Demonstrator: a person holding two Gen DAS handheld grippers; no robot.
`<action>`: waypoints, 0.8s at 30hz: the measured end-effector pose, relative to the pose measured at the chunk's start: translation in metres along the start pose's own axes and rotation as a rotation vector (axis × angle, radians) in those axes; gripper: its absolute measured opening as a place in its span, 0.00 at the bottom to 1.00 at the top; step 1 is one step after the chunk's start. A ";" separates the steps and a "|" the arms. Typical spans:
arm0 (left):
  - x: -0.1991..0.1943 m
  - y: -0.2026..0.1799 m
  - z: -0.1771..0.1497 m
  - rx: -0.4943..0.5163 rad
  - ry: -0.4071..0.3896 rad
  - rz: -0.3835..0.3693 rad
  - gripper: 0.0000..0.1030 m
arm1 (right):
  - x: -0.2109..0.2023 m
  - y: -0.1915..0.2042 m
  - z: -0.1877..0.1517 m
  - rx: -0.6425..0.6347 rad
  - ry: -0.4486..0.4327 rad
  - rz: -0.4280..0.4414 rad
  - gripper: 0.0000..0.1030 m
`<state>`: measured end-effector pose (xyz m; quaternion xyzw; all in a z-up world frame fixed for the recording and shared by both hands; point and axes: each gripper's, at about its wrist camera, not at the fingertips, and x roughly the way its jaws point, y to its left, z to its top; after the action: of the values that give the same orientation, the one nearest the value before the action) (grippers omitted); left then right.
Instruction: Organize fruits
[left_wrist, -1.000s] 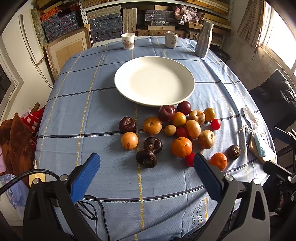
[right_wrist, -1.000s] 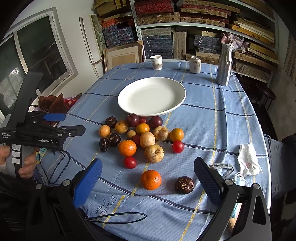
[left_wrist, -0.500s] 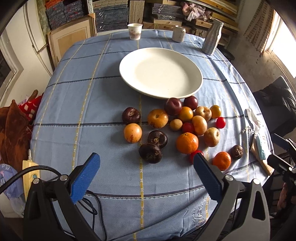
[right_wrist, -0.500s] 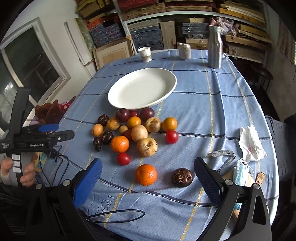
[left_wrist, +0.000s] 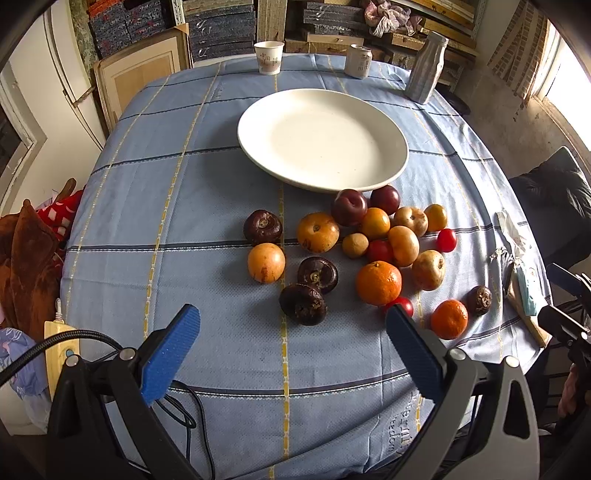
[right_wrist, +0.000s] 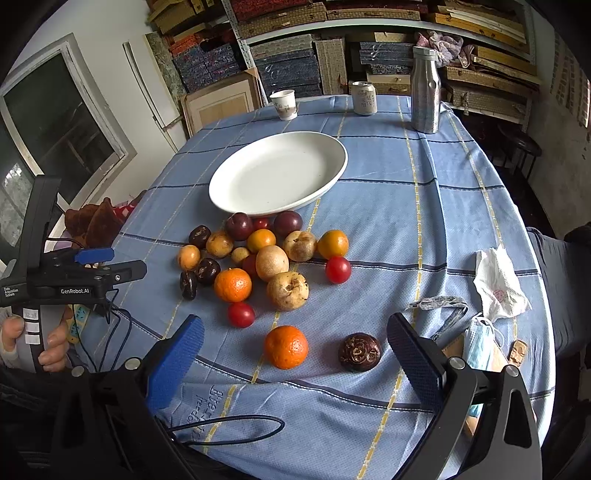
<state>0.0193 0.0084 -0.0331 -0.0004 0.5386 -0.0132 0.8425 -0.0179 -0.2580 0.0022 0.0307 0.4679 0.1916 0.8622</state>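
Many round fruits (left_wrist: 378, 282), orange, tan, red and dark purple, lie clustered.

A small red tomato (left_wrist: 399, 304) sits half hidden behind the left gripper's right finger (left_wrist: 413, 350). At three o'clock, the right gripper (left_wrist: 565, 314) is cut off by the edge.

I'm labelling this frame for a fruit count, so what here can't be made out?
- Left wrist view: the red tomato is partly hidden behind the left gripper finger, so its full outline is cut.
- Right wrist view: the small red fruit by the plate is mostly hidden between two dark plums.
- Both views: printing on the paper cup and can is too small to read.
- Right wrist view: the right gripper fingers hide part of the cloth.
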 end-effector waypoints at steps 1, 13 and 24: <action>0.000 0.000 0.000 0.000 0.000 0.000 0.96 | 0.000 0.000 0.001 -0.001 0.000 -0.001 0.97; 0.009 0.001 0.003 -0.001 0.025 0.001 0.96 | 0.007 -0.002 0.003 -0.004 0.022 0.004 0.97; 0.042 0.022 -0.036 0.144 -0.003 -0.022 0.96 | 0.027 -0.015 -0.011 -0.075 0.050 -0.111 0.97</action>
<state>0.0050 0.0304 -0.0869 0.0543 0.5350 -0.0613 0.8409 -0.0089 -0.2641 -0.0286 -0.0325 0.4829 0.1614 0.8601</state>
